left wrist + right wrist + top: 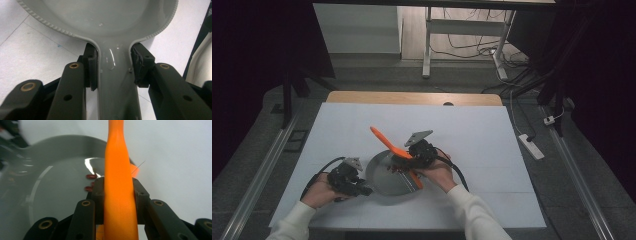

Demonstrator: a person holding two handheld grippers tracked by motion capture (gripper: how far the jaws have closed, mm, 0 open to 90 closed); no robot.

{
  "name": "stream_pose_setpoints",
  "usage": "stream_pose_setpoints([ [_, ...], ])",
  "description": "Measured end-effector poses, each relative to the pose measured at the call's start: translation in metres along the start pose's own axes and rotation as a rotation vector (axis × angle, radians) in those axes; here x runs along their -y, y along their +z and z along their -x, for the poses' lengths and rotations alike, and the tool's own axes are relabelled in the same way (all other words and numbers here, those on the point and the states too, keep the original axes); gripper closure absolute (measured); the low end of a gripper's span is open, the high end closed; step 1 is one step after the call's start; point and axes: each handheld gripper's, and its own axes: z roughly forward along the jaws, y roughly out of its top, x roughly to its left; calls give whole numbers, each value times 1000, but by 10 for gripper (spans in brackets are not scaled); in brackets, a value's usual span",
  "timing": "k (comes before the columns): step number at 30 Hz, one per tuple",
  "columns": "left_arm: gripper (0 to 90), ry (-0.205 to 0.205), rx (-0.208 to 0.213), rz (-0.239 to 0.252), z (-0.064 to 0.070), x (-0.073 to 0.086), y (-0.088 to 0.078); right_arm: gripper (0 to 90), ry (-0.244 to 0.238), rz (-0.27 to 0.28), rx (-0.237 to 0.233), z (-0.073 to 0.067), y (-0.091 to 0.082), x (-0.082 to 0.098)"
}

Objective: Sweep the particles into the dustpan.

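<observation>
A grey pan [384, 175] rests on the white table, and my left gripper [363, 190] is shut on its handle [113, 75], one pad on each side. The pan's bowl [107, 15] lies just beyond the jaws. My right gripper [410, 153] is shut on an orange spatula [384, 140], which runs lengthwise between the pads [117, 182]. One end points up and away over the pan's far rim; the other end [417, 181] hangs low over the pan by the hand. Two small red-brown pieces [91, 176] lie in the pan [50, 182].
A white sheet [472, 130] covers the table, with a wooden strip [412, 97] at the far edge. A power strip [531, 146] and cables lie on the floor to the right. Desk legs [427, 55] stand beyond the table.
</observation>
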Motion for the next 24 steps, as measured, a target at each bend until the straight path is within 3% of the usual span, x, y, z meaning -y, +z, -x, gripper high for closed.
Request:
stream_pose_setpoints([
  [1,617,0,-1,0,0,0,0,699,2,12,-22,-2,-1,-1],
  [3,617,0,-2,-1,0,0,0,699,9,37,-22,-2,-4,-3],
  [5,617,0,-2,-1,0,0,0,699,9,59,32,1,-15,-4],
  [7,617,1,-2,-1,0,0,0,700,20,70,46,4,-19,-4],
  [10,617,1,-4,-2,0,0,0,700,55,87,106,15,-35,1],
  [17,617,0,-4,1,1,1,1,700,89,58,167,27,-45,13],
  [24,617,4,-3,1,1,2,0,700,119,9,194,31,-35,27],
])
